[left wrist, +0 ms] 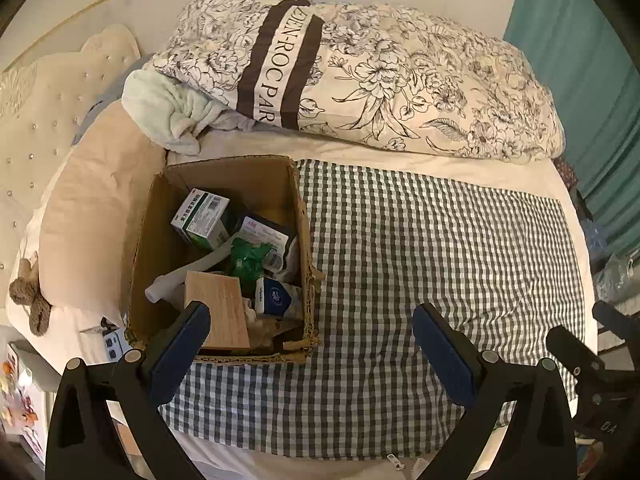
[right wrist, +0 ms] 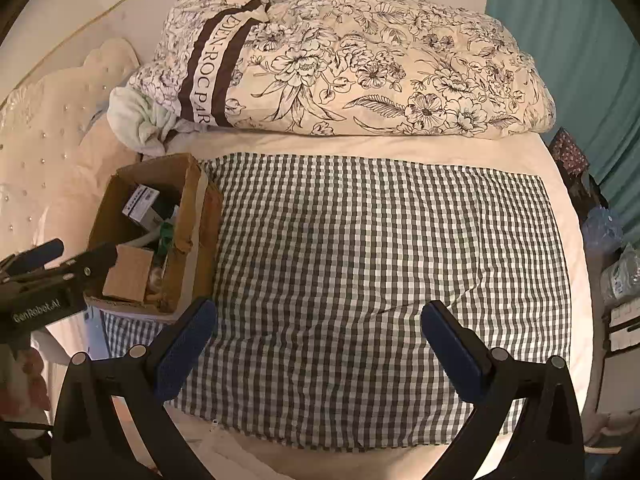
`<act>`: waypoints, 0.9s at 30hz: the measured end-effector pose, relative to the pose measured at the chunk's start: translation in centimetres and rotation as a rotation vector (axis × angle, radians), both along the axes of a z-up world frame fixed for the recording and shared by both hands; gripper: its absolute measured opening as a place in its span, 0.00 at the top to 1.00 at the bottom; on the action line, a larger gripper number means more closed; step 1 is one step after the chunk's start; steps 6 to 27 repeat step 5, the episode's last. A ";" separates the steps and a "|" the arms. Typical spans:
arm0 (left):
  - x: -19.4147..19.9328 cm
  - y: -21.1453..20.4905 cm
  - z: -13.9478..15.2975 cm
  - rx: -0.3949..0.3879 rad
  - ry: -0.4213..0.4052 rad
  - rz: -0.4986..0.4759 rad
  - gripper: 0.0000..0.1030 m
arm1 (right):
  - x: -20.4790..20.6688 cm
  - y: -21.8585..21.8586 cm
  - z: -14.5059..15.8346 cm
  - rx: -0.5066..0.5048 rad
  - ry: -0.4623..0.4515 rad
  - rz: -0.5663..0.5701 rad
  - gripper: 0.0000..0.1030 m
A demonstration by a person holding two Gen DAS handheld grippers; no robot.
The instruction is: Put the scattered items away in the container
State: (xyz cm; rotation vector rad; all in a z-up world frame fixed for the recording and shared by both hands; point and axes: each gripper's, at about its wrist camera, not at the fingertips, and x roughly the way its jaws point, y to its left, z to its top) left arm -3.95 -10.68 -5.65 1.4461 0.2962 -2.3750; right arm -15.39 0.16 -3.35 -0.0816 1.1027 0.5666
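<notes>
Left gripper [left wrist: 312,344] spread wide, nothing between pads, hovering over near edge of cardboard box [left wrist: 224,184]. Right gripper [right wrist: 320,344] likewise spread, empty, above checked cloth [right wrist: 380,260]. Box at left of cloth, on bed, open-topped. Inside: wooden block [left wrist: 218,310] nearest, green-white carton [left wrist: 202,218] at far side, green crumpled bag [left wrist: 248,260] mid, blue-labelled pack [left wrist: 276,298] right, white tube [left wrist: 176,278] left. Floral duvet [left wrist: 380,92] folded at far side.

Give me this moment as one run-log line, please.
left gripper: open, empty | right gripper: open, empty | cardboard box: filled | checked cloth: bare
</notes>
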 end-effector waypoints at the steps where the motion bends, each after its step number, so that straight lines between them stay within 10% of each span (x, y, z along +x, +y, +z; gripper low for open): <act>1: 0.1 -0.1 0.0 0.013 0.010 0.001 0.00 | -0.1 0.0 -0.1 -0.001 -0.003 0.001 0.00; 27: 0.0 -0.1 0.0 0.006 0.004 0.005 0.00 | 0.1 -0.2 -0.3 -0.006 -0.002 -0.005 0.00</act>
